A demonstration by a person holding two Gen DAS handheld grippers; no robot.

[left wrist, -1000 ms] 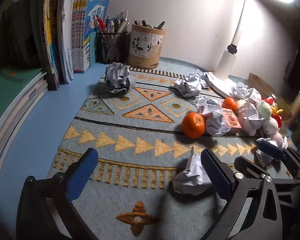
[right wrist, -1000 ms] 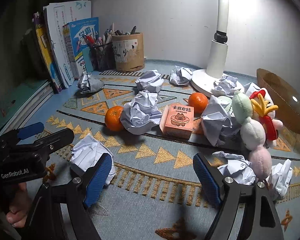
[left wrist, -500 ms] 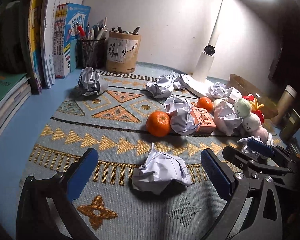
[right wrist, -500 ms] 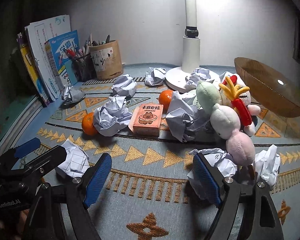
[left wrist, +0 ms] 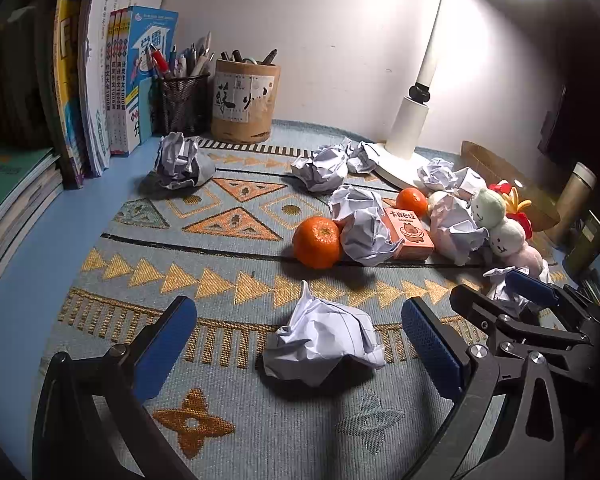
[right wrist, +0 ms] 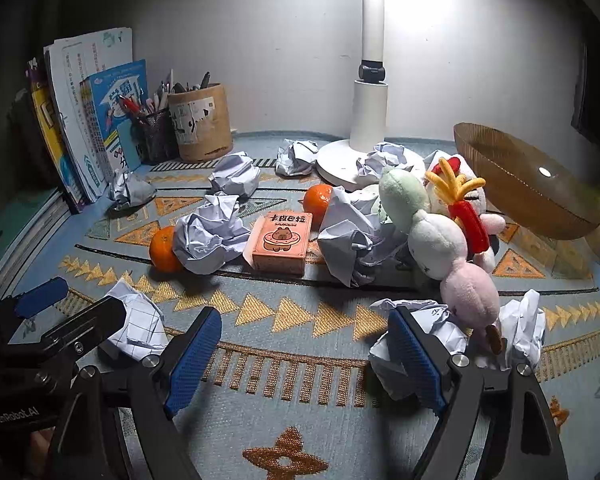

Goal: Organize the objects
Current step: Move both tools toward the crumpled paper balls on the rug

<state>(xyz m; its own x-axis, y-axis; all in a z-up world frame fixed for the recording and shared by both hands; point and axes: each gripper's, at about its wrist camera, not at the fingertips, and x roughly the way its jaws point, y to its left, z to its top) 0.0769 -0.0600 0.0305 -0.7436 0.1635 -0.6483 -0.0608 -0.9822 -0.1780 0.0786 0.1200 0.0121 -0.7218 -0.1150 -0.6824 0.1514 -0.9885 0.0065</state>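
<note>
paper ball (left wrist: 324, 336) between released left tongs (left wrist: 300, 344) | right tongs (right wrist: 306, 354) opening, empty | orange (left wrist: 317, 242) beyond

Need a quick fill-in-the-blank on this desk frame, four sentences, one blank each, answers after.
1. The crumpled paper ball lying between the left claw's open fingers is coloured ____.
2. The pink box on the mat shows a cartoon capybara and lies between two ____ balls.
3. The white desk lamp stands on a ____ base.
4. The pens stand in a black ____ cup.

Missing words: white; paper; round; mesh
</note>
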